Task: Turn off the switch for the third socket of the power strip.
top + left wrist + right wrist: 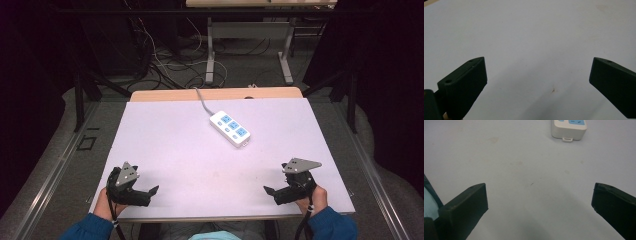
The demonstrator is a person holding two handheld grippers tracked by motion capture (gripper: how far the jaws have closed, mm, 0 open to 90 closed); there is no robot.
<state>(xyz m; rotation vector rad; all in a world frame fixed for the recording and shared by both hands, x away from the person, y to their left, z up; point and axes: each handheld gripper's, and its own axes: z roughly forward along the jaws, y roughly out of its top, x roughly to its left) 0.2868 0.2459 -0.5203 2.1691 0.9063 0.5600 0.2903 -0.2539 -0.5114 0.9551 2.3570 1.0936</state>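
Both grippers, left gripper (150,192) and right gripper (270,192), rest apart and empty on the pale lilac tabletop (165,135). White rectangular plastic power strip with blue sockets (230,128) lies well ahead. Recommended approach: square to its long sides, avoiding the grey cable (202,100).

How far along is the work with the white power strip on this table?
Nothing looks done yet. The white power strip with blue sockets lies untouched mid-table, its grey cable trailing off the far edge. In hand: nothing; the left tongs and right tongs stand open near the front edge. Reaching and gripping the strip remain.
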